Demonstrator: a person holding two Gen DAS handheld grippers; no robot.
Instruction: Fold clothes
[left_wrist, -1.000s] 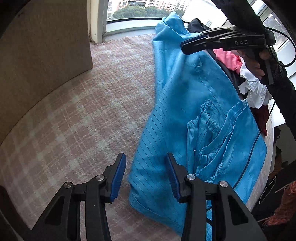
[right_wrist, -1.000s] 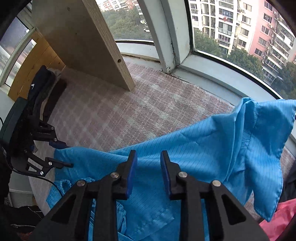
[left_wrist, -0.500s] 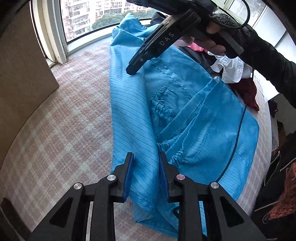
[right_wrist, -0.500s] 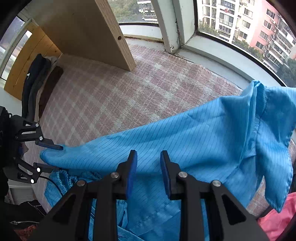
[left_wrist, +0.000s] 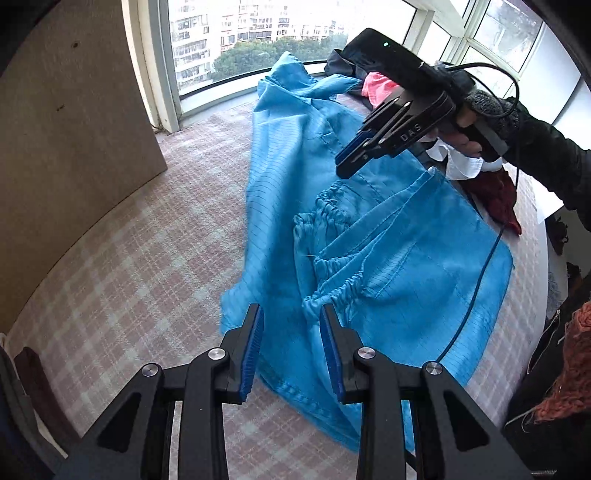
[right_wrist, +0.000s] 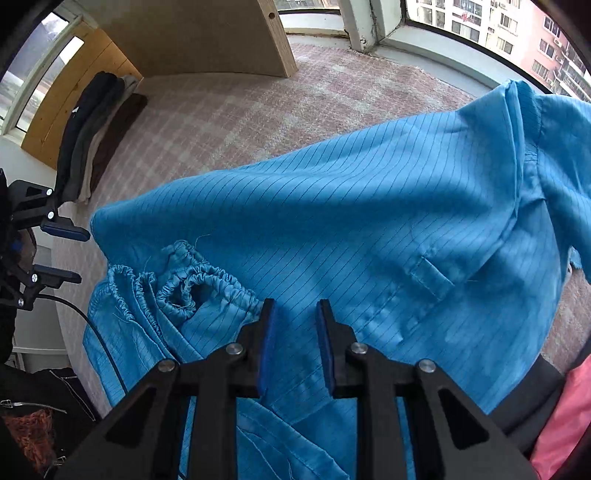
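A blue pinstriped coat (left_wrist: 280, 192) lies spread on the pink plaid table cover (left_wrist: 155, 258), its elastic cuffs (left_wrist: 332, 221) bunched near the middle. My left gripper (left_wrist: 291, 332) hangs open just above the coat's near hem with nothing pinched; the right wrist view shows it (right_wrist: 62, 254) beside the hem corner, its jaws empty. My right gripper (right_wrist: 295, 325), held by a dark-sleeved hand (left_wrist: 469, 140), hovers over the coat (right_wrist: 369, 206) beside the cuffs (right_wrist: 184, 284). Its jaws are closing to a narrow gap, and its tips (left_wrist: 349, 162) stay clear of the cloth.
A heap of pink, white and dark red clothes (left_wrist: 495, 192) lies at the back right. A wooden board (left_wrist: 74, 147) stands at the left. Folded dark clothes (right_wrist: 96, 129) are stacked by a wooden panel. A cable (left_wrist: 476, 295) trails across the coat. Windows ring the far edge.
The left jaws narrowed around the coat's edge fold, then let it go; the fold now lies flat and the gripper has lifted. The right gripper swung in lower over the coat towards the cuffs.
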